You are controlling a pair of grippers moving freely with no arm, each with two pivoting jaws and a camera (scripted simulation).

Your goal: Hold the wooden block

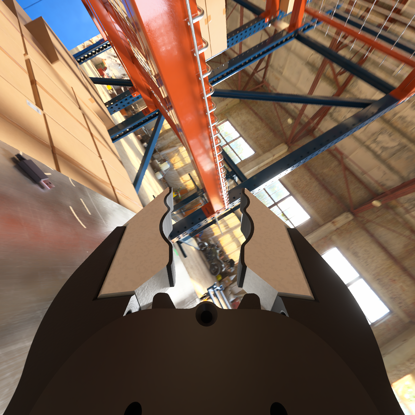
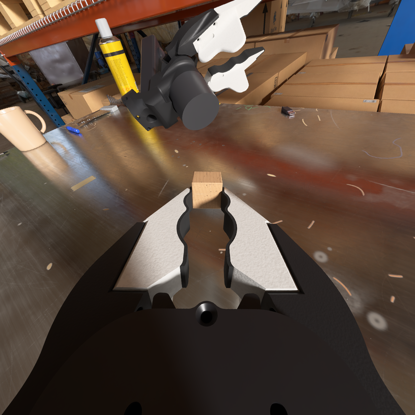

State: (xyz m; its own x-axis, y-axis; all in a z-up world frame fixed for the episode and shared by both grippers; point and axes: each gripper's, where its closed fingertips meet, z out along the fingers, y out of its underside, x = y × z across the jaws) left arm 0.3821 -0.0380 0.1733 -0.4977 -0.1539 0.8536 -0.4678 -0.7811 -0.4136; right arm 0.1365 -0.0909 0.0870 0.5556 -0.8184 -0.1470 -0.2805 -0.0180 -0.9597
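A small wooden block sits between the fingertips of my right gripper, low over the scratched metal table. The jaws are closed on its two sides. I cannot tell whether the block touches the table. My left gripper is open and empty and points up at the orange rack beam. It also shows in the right wrist view, hovering above the far part of the table, tilted up and to the right, well apart from the block.
A yellow spray can, a beige mug and a blue pen stand at the far left. A USB stick lies at the far edge. Cardboard boxes are stacked behind the table.
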